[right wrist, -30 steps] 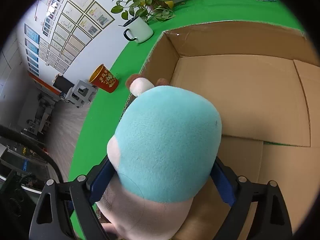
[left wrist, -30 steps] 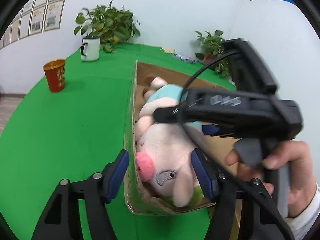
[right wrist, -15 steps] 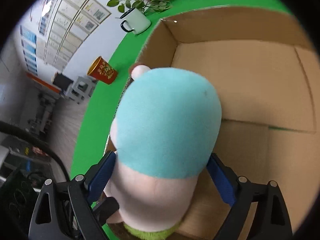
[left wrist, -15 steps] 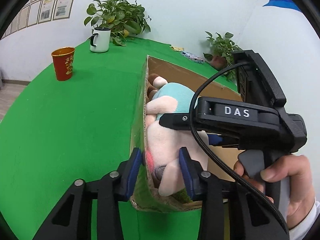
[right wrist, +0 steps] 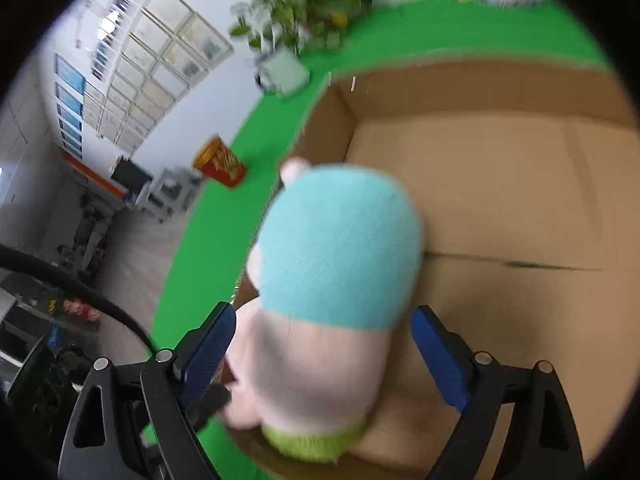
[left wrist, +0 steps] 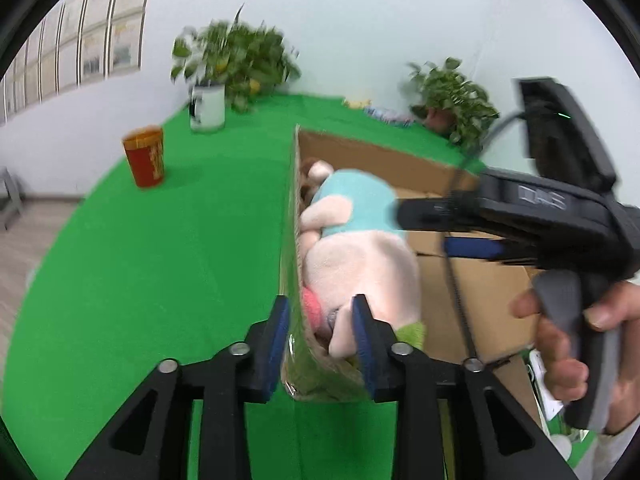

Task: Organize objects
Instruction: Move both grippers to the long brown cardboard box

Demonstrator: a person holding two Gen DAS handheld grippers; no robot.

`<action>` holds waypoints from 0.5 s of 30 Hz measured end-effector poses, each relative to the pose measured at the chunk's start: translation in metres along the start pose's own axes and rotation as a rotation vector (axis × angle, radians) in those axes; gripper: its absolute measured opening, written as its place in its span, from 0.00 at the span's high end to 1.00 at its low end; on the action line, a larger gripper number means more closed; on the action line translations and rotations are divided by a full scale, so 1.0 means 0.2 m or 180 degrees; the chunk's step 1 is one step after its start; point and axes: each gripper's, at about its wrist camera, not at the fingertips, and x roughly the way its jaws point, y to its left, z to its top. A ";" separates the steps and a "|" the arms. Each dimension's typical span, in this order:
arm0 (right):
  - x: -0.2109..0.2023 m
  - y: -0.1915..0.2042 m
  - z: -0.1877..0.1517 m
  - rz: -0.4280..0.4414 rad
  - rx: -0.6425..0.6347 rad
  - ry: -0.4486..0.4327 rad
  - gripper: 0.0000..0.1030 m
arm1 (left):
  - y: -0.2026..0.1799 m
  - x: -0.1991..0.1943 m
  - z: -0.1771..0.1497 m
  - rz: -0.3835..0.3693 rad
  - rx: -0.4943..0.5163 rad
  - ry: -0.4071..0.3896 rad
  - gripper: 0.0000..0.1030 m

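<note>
A pink plush pig in a light-blue shirt lies inside the open cardboard box, against its left wall. My left gripper is shut on the box's left wall near its front corner, one pad outside and one inside by the pig's snout. My right gripper is above the box; its blue pads stand apart on either side of the plush pig without squeezing it. The right gripper's body also shows in the left wrist view.
The box stands on a green table. A red paper cup and a white mug with a leafy plant are at the back left. Another potted plant stands at the back right.
My left gripper closed onto the box's left wall. My right gripper's pads have spread away from the plush pig, which now rests lower in the box. Both views are blurred by motion.
</note>
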 end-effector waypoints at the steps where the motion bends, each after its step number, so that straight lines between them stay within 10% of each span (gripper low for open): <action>1: -0.12 0.00 -0.06 -0.0135 -0.0093 -0.0215 0.06 | -0.02 -0.04 -0.01 0.0032 0.0027 -0.0082 0.44; 5: -0.45 -0.02 -0.32 -0.0511 -0.0319 -0.0814 0.01 | -0.12 -0.22 -0.05 -0.0004 0.0116 -0.0387 0.29; 15: -0.75 -0.03 -0.85 -0.0819 -0.0299 -0.1126 0.01 | -0.44 -0.51 -0.19 -0.0168 0.0177 -0.0525 0.24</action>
